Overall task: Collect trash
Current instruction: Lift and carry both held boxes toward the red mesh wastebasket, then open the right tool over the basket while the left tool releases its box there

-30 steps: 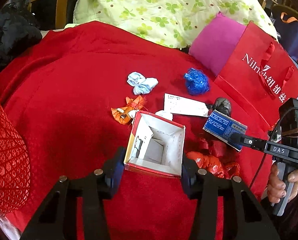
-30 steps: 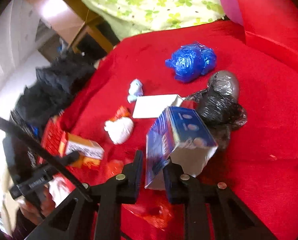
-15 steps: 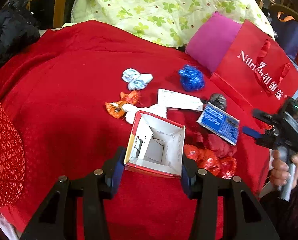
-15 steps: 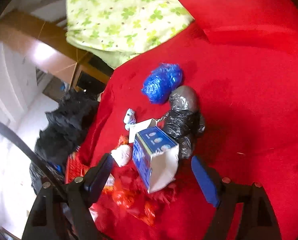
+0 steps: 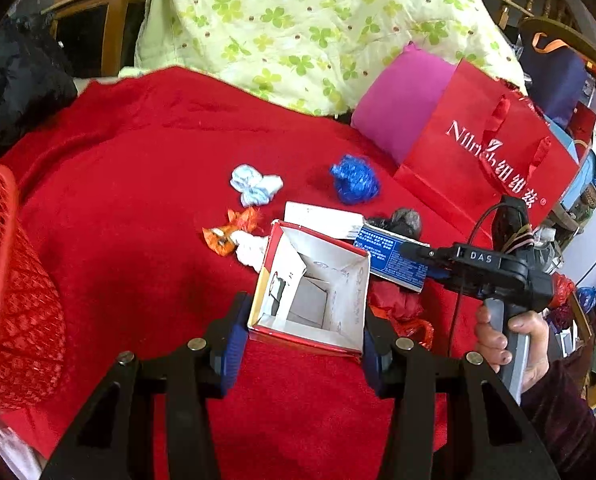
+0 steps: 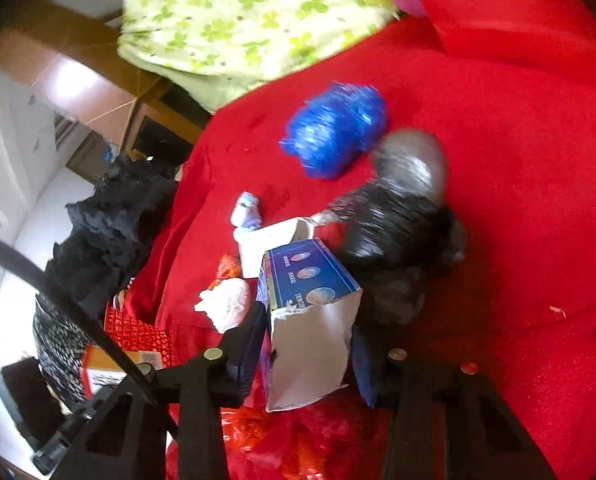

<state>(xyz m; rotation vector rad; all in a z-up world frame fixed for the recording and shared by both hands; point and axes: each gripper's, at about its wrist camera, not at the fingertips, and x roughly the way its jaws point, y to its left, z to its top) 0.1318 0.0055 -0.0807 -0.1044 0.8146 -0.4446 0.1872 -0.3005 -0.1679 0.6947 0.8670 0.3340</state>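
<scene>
On red bag (image 5: 486, 160): "Nilrich" (white, Chinese characters beside).

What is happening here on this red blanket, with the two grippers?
A person is clearing trash from a red blanket. The left gripper is clamped on an open red-and-white box. The right gripper has its fingers around a torn blue box. Blue plastic, crumpled tissue and an orange wrapper lie loose. A red mesh basket waits at the left.
</scene>
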